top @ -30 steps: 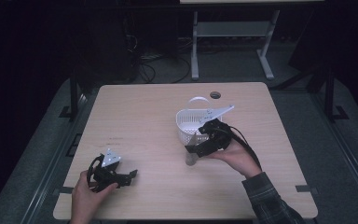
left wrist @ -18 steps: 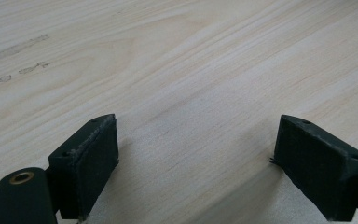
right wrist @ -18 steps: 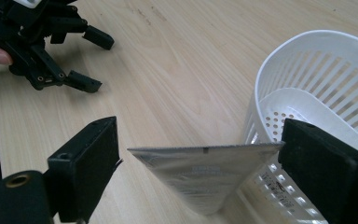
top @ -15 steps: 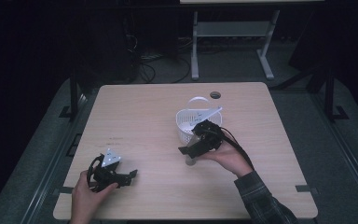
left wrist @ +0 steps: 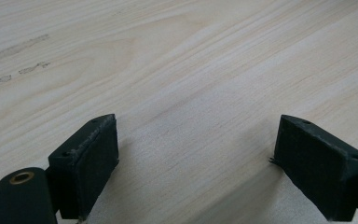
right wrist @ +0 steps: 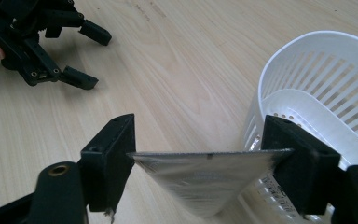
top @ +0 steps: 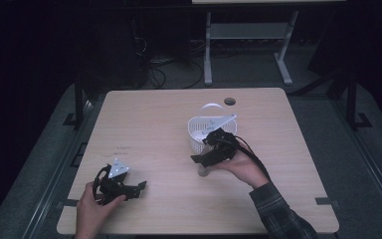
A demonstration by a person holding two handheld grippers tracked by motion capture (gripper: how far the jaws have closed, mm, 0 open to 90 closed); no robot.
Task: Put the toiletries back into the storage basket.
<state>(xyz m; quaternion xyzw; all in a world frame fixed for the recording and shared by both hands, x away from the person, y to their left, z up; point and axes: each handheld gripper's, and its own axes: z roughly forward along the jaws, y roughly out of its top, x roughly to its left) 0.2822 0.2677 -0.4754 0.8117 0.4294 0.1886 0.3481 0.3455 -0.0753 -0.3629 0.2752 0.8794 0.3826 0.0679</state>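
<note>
A white slotted basket with a handle stands mid-table; it rises at the right of the right gripper view. Just in front of it stands a small silvery pouch, wide at the top and tapering down. My right gripper reaches over it from the right. Its jaws have just been closing, and both pads now touch the ends of the pouch's top edge. My left gripper rests on the table at the front left, open over bare wood; it also lies far off in the right gripper view.
The light wooden table has a round cable hole near its far edge. Beyond the table, a white stand and cables lie on the dark floor.
The right gripper has shifted slightly left along the basket's front, and its jaws have narrowed onto the pouch. The left hand has kept still.
</note>
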